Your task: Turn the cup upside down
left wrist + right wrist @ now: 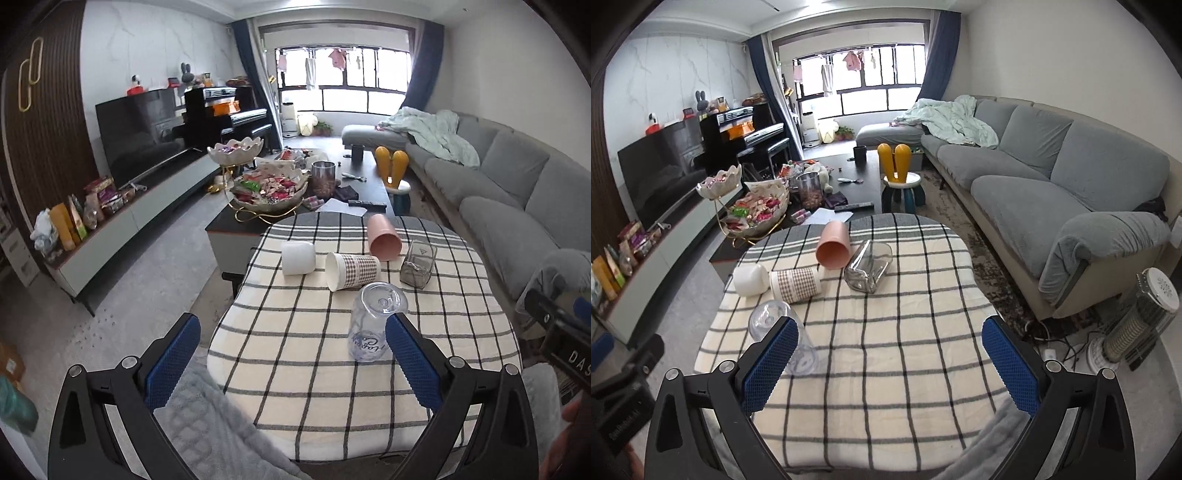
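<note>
Left wrist view shows the clear cup [373, 325] standing base-up on the checked tabletop [295, 369], its printed side just beside one blue pad of the left gripper [293, 360], whose jaws are spread wide with nothing between them. Beyond the clear cup lie a white cup [298, 257], a plaid paper cup [352, 270], a pink cup [384, 238] and a square glass [418, 263], all on their sides. Right wrist view has the right gripper [899, 363], jaws likewise apart, its left finger [768, 365] hiding part of the clear cup.
</note>
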{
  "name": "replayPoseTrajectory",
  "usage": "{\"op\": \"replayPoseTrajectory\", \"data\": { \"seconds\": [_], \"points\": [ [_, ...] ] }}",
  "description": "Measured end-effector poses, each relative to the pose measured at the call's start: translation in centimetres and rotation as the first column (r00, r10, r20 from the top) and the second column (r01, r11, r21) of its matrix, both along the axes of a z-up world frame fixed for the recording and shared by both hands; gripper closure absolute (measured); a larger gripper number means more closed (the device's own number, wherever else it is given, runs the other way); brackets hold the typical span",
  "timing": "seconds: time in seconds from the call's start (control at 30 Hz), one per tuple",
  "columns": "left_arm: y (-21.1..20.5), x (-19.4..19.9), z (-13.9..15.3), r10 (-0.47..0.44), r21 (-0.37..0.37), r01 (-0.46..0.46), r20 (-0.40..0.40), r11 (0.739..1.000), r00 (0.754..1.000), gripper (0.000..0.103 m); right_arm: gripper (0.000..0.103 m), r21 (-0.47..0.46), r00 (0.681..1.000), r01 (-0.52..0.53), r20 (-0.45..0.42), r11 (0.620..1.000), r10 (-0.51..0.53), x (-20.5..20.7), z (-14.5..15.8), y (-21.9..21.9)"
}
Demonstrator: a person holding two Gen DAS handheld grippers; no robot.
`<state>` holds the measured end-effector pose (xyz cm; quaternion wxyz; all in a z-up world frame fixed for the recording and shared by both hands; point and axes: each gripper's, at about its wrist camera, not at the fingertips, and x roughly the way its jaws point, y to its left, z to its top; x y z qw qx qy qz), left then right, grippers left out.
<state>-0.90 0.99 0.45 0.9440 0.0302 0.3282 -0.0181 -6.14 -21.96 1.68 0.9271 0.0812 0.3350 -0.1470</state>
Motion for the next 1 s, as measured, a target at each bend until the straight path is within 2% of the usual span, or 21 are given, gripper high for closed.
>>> {"op": "replayPoseTrajectory", "data": {
  "seconds": [0.37,1.0],
  "points": [
    [0.0,-1.3,0.5,-0.02,-0.015,0.021,0.02,1.0,1.0,0.001,0.003,-0.017,1.0,0.01,0.018,1.0,-0.01,-1.4,0.4,0.2],
    [-0.1,-1.7,0.7,-0.027,-0.009,0.027,0.024,1.0,0.999,0.001,0.003,-0.014,1.0,0.009,0.019,1.0,-0.008,-1.7,0.8,0.2]
  ]
}}
